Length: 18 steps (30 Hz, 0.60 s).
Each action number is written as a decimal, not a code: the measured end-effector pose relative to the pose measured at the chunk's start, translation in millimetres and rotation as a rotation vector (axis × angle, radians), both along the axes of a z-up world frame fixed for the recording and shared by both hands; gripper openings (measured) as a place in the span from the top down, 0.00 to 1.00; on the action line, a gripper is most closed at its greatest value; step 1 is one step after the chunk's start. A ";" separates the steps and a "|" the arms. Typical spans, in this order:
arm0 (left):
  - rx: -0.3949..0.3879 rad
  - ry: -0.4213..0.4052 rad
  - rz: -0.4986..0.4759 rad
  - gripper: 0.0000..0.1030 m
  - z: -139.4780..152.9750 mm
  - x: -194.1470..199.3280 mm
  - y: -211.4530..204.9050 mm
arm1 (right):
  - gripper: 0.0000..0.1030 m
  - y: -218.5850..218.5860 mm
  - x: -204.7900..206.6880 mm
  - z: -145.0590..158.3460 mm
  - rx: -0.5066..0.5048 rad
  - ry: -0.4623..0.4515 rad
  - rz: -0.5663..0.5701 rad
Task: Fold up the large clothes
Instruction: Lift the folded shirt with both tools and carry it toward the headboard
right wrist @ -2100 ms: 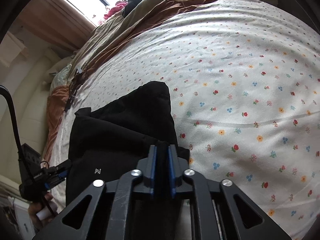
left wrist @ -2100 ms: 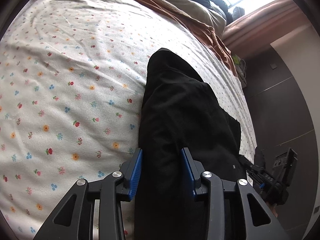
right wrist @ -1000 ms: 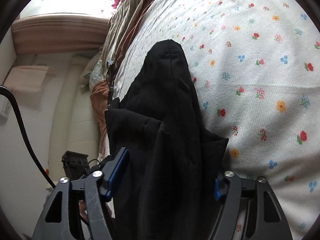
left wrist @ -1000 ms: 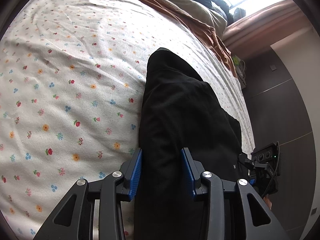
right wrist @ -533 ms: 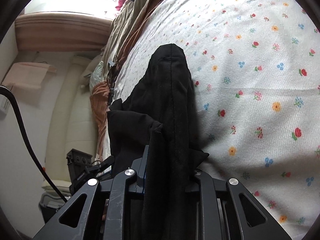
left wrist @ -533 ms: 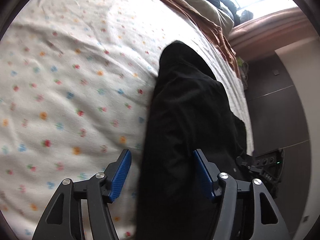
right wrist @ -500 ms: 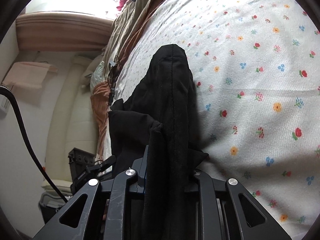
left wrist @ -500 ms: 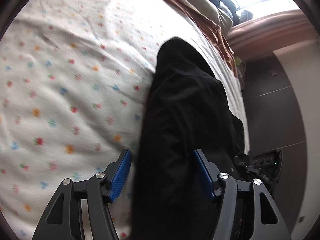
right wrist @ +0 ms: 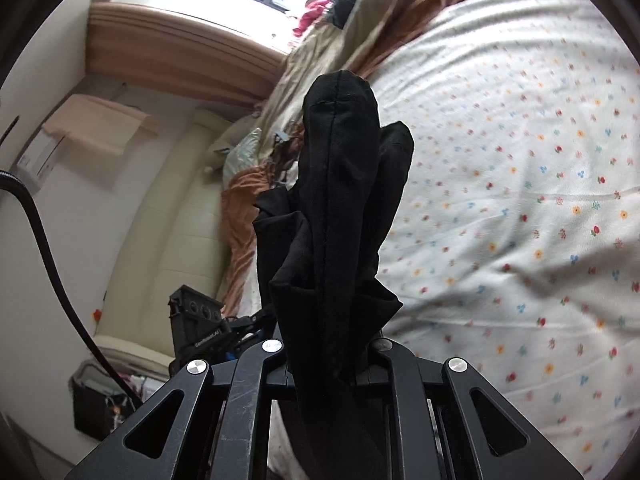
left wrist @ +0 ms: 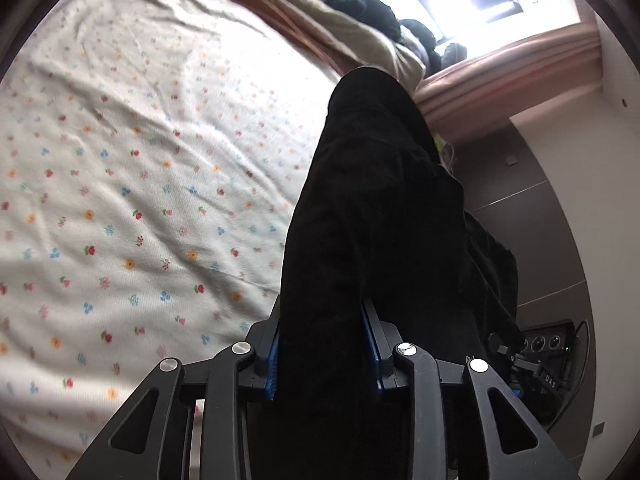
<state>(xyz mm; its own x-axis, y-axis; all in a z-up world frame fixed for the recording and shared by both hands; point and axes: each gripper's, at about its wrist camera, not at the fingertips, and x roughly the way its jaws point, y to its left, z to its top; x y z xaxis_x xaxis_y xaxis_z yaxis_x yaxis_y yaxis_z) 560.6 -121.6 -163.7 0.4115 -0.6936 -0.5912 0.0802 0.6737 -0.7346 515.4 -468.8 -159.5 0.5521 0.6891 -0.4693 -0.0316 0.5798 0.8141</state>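
Observation:
A folded black garment (left wrist: pixel 372 216) is held up off the flowered bed sheet (left wrist: pixel 132 184). My left gripper (left wrist: pixel 324 344) is shut on one end of it; its blue pads press the thick fold from both sides. In the right wrist view the same garment (right wrist: pixel 340 208) rises in front of the camera, bunched and hanging in folds. My right gripper (right wrist: pixel 326 354) is shut on its other end; the cloth hides the pads. Each gripper's housing shows at the edge of the other's view.
A brown and beige duvet (left wrist: pixel 320 36) with dark clothes lies heaped at the far end of the bed under the window. A cream headboard (right wrist: pixel 160 216) and a pillow (right wrist: pixel 240 152) stand at the left of the right wrist view. A dark wall panel (left wrist: pixel 532 208) borders the bed.
Both grippers have closed on the garment and lifted it off the sheet. Before, the left jaws stood wide apart around the garment as it lay on the bed.

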 end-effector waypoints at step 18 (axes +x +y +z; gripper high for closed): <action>-0.040 -0.258 0.112 0.67 170.2 -122.7 85.1 | 0.86 85.0 -87.8 154.6 -0.021 -0.288 0.099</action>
<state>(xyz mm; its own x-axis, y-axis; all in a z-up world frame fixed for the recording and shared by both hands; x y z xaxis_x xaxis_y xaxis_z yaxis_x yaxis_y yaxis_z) 437.9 -36.5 6.6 0.6203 -0.6557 -0.4304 0.1940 0.6600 -0.7258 427.5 -383.8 -4.9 0.5955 0.7379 -0.3175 -0.3164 0.5788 0.7516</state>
